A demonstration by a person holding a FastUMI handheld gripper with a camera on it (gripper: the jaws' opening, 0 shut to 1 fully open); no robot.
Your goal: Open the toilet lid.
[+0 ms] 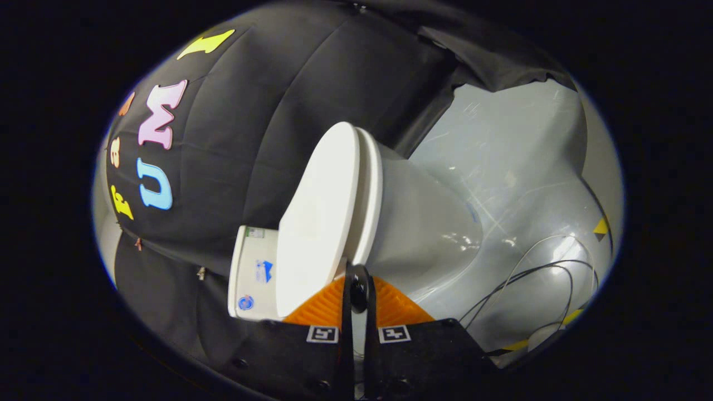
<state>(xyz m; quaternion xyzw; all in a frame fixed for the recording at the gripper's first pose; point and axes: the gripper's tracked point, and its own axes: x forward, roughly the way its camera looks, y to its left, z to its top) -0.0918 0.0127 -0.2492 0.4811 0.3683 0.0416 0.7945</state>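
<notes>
Grey, glossy flooring (518,167) spreads beyond the tongs, with black booth cloth (267,122) hanging behind everything; the view is rolled hard to one side, so the fixture appears tipped over.

Nearest are the tongs (357,278) themselves. Their two fingers (320,309) lie pressed together with only a thin slit between them and nothing held, so they are clenched on air. Thin black cables (557,267) loop over the floor off to the side of the fingers.

Just ahead of the fingertips sits the toilet (423,223). The toilet lid (317,223), a smooth white oval, lies down flat against the seat (369,195), and the fingertips point at the seam where lid and seat meet, very close to it or just touching; I cannot tell which. Next to the lid, on the far side from the bowl, stands the white cistern (250,273) with small stickers on it.

The lid looks like rigid moulded plastic: light, stiff, slick, and swinging on a hinge by the cistern. My guess is the best purchase is the front lip, farthest from that hinge, with the closed fingers wedged under the overhang and levered upward. Being glossy, it may slip off if pushed from the face.
</notes>
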